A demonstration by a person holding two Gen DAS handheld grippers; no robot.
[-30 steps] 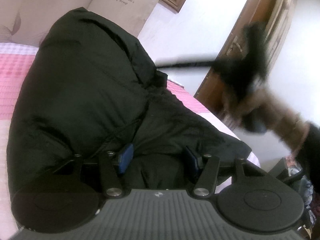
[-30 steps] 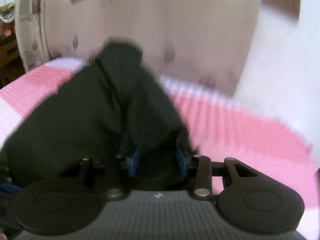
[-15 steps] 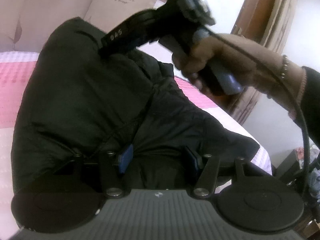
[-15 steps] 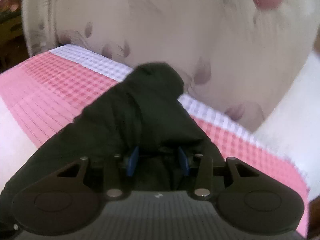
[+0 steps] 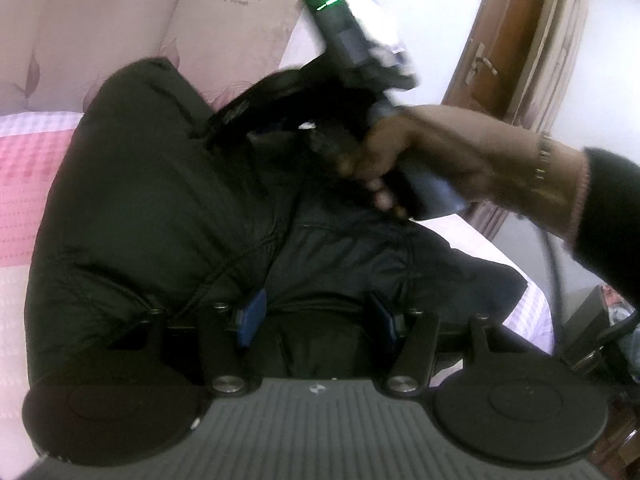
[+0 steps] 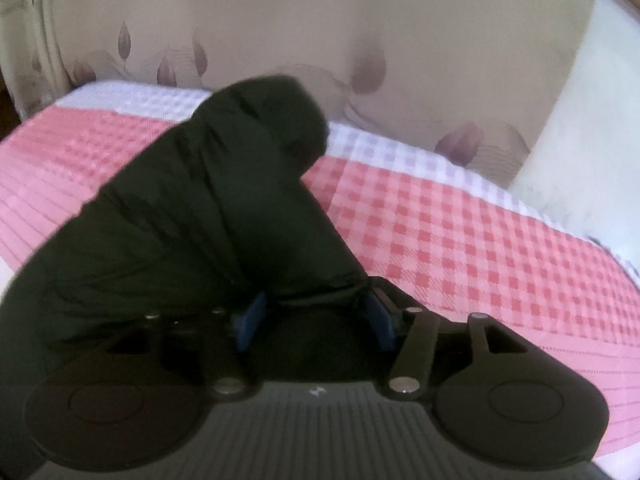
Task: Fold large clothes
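A black padded jacket [image 5: 160, 200] lies bunched on the pink checked bed cover [image 5: 24, 180]. My left gripper [image 5: 316, 316] sits at its near edge with a thick fold of black cloth filling the gap between the blue pads. Above the middle of the jacket, a hand [image 5: 404, 160] carries the right gripper, which is blurred. In the right wrist view the jacket [image 6: 220, 200] drapes from the left into my right gripper [image 6: 314, 316]. Its jaws are opening, and a fold's edge lies between them, clear of the right pad.
A beige headboard [image 6: 360, 20] with a leaf print stands behind the bed. Bare checked bed cover [image 6: 480, 240] stretches to the right of the jacket. A wooden door [image 5: 520, 40] and the bed's right edge [image 5: 532, 304] show in the left wrist view.
The hand with the right gripper swept in from the right to above the middle of the jacket. Its pads stand wider apart than before. The left gripper has stayed put.
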